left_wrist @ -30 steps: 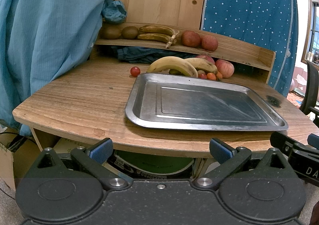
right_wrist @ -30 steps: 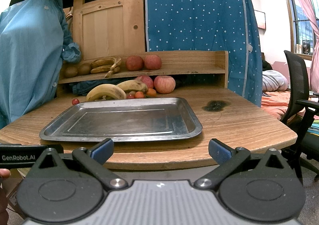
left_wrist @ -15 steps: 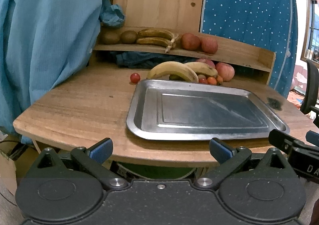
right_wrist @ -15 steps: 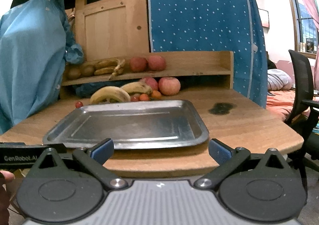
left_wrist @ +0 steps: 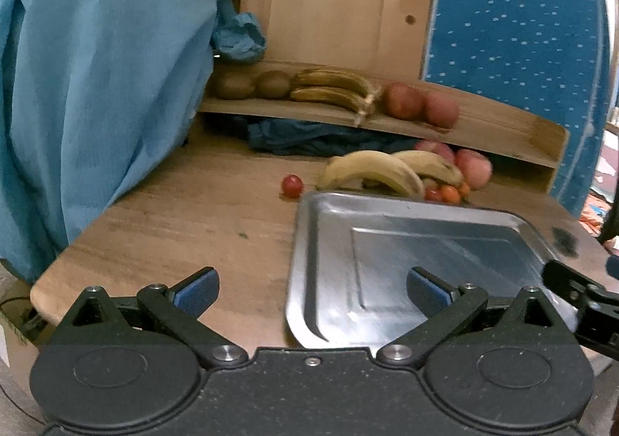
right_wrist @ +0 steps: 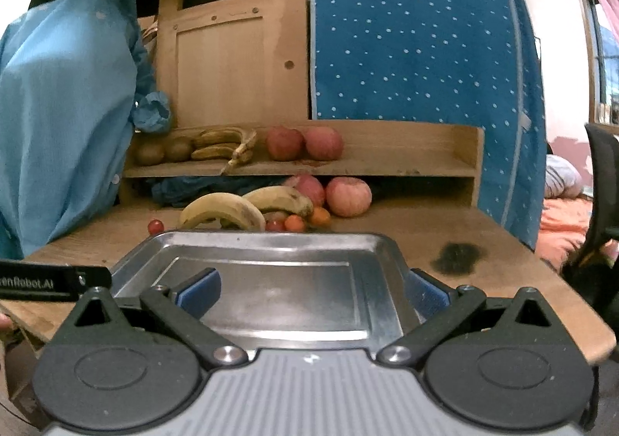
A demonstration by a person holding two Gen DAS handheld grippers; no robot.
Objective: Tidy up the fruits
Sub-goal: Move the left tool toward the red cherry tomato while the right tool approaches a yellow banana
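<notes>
A wooden table (right_wrist: 387,227) fills both views, with a low wooden shelf (right_wrist: 387,165) standing along its far edge. A bare metal tray (right_wrist: 271,293) lies flat on the near part of the table; in the left wrist view the tray (left_wrist: 406,242) sits to the right of centre. The left gripper (left_wrist: 311,291) hangs over the near table edge with its jaws spread wide, one blue pad over bare wood and the other over the tray, holding nothing. The right gripper (right_wrist: 313,291) is likewise wide apart and empty, its pads above the tray's near half. Just beyond the tray's far rim lie two yellow bananas (right_wrist: 247,209) side by side, with two pink apples (right_wrist: 336,194) behind them under the shelf. On the shelf rest two red apples (right_wrist: 303,144), a pair of browned bananas (right_wrist: 224,144) and two kiwis (right_wrist: 164,149), in a row. A few small red and orange tomatoes (right_wrist: 298,221) sit against the bananas by the tray's rim, and one red cherry tomato (left_wrist: 292,185) lies apart on the wood, just left of the tray's far corner.
</notes>
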